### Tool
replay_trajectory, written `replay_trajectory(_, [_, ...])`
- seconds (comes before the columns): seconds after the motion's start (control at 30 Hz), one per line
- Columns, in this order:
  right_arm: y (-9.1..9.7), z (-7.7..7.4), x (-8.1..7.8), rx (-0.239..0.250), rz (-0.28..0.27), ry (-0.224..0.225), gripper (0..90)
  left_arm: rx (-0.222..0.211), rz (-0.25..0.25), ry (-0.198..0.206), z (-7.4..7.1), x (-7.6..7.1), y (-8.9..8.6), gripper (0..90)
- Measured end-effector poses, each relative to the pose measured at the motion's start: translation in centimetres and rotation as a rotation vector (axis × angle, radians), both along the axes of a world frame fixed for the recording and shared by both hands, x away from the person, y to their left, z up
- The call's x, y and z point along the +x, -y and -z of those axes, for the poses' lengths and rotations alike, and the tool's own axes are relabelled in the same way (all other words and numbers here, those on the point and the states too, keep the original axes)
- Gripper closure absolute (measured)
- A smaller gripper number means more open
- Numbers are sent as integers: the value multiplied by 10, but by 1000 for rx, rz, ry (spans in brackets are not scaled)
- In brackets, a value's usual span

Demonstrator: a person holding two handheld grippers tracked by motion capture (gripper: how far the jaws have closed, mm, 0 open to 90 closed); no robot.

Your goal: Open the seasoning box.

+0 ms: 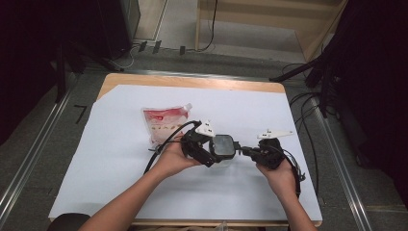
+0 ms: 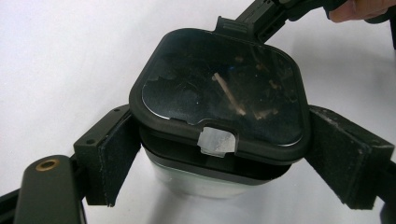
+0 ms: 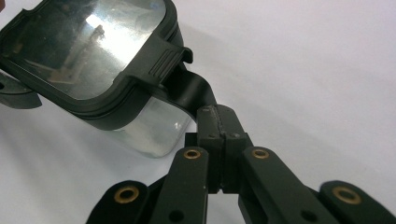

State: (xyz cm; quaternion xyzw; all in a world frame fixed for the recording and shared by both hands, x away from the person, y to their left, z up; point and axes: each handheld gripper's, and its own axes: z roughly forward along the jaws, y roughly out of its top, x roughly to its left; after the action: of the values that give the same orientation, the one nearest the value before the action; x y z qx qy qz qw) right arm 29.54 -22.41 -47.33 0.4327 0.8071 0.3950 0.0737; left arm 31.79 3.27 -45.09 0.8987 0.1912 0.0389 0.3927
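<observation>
A clear square container with a black-framed see-through lid stands on the white sheet in the middle of the table. In the left gripper view, the pads of my left gripper press on the two sides of the container, and a scrap of clear tape sits on the lid's near edge. From the right, my right gripper is shut on the black latch flap that hangs from the lid's ribbed clip. In the high view the left gripper and the right gripper meet at the container.
A red and white spouted pouch lies flat just behind and left of the container. The white sheet covers most of the wooden table. Cables trail on the floor beyond the right edge.
</observation>
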Motion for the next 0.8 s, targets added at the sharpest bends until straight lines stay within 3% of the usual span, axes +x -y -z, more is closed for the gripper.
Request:
replay_trajectory(0.73, [0,-1,-1,9,-1,3,900,20,13,8,-9,-1,3,154])
replay_trajectory(0.8, [0,-1,-1,8,0,4,900,-7,9,-2,-11,1,2,157])
